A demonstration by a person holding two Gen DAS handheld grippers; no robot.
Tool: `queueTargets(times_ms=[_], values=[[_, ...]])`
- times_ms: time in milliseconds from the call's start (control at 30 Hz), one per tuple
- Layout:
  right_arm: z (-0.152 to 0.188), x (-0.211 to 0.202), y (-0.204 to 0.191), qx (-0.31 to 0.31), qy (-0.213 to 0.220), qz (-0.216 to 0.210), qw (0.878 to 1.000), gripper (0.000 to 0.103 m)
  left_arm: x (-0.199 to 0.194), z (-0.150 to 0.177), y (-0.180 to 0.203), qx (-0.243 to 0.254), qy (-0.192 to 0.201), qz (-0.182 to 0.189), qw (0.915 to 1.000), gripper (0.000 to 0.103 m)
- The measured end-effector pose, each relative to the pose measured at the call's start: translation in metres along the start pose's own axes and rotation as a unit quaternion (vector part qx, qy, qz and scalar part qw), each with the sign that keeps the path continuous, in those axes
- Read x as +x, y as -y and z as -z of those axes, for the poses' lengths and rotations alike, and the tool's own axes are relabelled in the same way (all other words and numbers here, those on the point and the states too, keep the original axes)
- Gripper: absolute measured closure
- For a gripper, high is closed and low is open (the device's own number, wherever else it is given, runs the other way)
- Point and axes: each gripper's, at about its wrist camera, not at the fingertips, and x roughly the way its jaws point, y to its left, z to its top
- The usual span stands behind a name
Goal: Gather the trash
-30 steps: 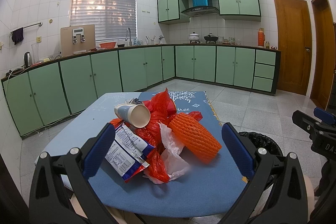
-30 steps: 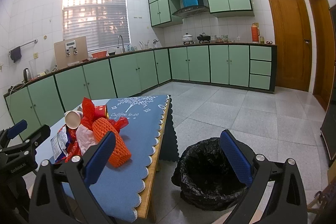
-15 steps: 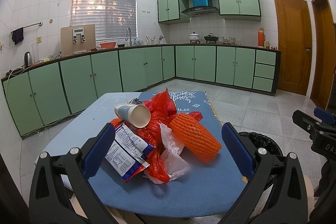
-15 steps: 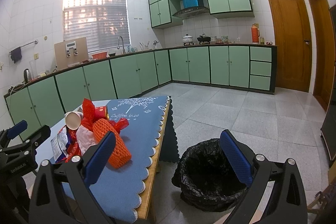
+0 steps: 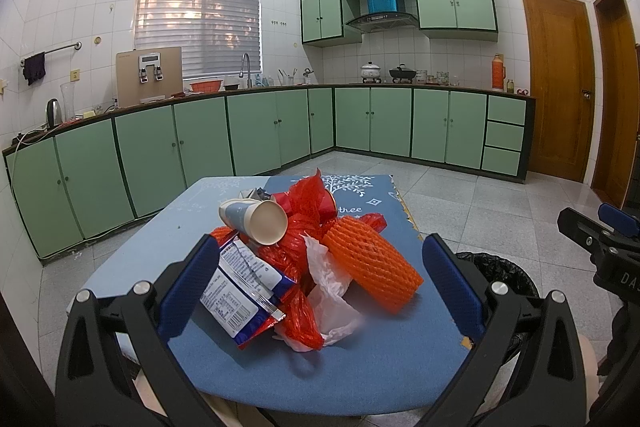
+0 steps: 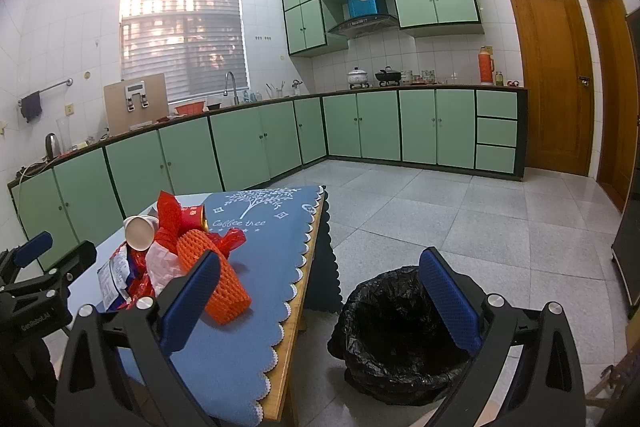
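Both grippers spread empty: left gripper (image 5: pixel 320 283) faces trash pile (image 5: pixel 304 267), right gripper (image 6: pixel 320 303) the bin (image 6: pixel 400 339).

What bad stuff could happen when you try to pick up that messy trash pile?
1. The paper cup lies on its side on top of the pile, so it might roll off when something below gets pulled.
2. The red plastic bag is tangled through the heap, so grabbing it could drag the snack wrapper along.
3. The black-lined trash bin sits on the floor beside the table, so the orange foam net could miss it when dropped.
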Motion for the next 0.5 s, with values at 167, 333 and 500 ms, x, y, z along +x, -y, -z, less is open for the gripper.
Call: queueTargets(times_ms=[167,333,500], values=[[-0.003,-0.002,0.001,0.002,0.006,0.0,1.0,0.006,0.0,0.0,0.0,0.0,0.0,0.0,1.0,0.005],[-0.003,0.001,0.001,0.001,0.005,0.0,1.0,0.006,0.0,0.0,-0.001,-0.001,0.0,-0.001,1.0,0.005],[-0.005,0.008,-0.005,-0.004,0.0,0.001,1.0,0.006,0.004,-0.004,-0.011,-0.003,-0.003,-0.012,0.9999,0.005]])
